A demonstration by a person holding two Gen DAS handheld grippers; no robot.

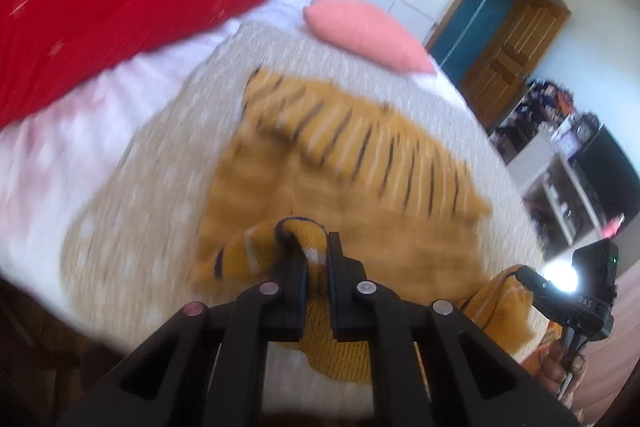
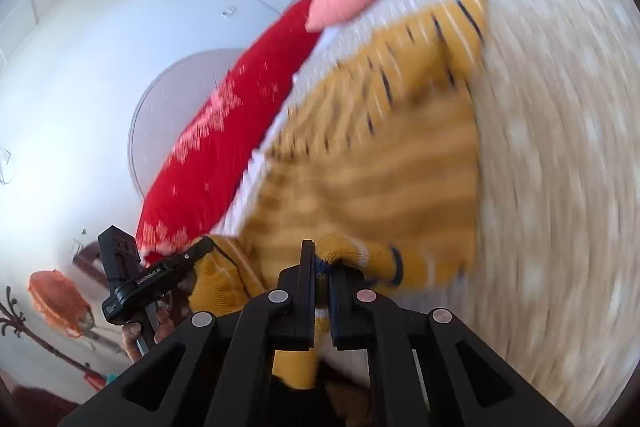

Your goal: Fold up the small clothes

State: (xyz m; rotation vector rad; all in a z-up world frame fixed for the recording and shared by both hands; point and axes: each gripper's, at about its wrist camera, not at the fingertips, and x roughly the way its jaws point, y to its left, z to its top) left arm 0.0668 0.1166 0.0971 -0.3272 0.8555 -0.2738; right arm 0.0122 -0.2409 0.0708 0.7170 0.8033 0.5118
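Note:
A small mustard-yellow knit sweater (image 1: pixel 352 179) with dark and white stripes lies spread on the beige dotted blanket (image 1: pixel 132 219) on a bed. My left gripper (image 1: pixel 316 247) is shut on a bunched near edge of the sweater. My right gripper (image 2: pixel 322 263) is shut on another near edge of the sweater (image 2: pixel 372 163), with the cloth lifted off the bed. The right gripper also shows at the lower right of the left wrist view (image 1: pixel 520 273), and the left gripper at the lower left of the right wrist view (image 2: pixel 204 247). Both views are blurred by motion.
A large red pillow (image 1: pixel 100 11) and a pink cushion (image 1: pixel 368 31) lie at the far side of the bed. A white sheet (image 1: pixel 60 155) shows under the blanket. A wooden door (image 1: pixel 516 43) and cluttered shelves (image 1: pixel 560 155) stand to the right.

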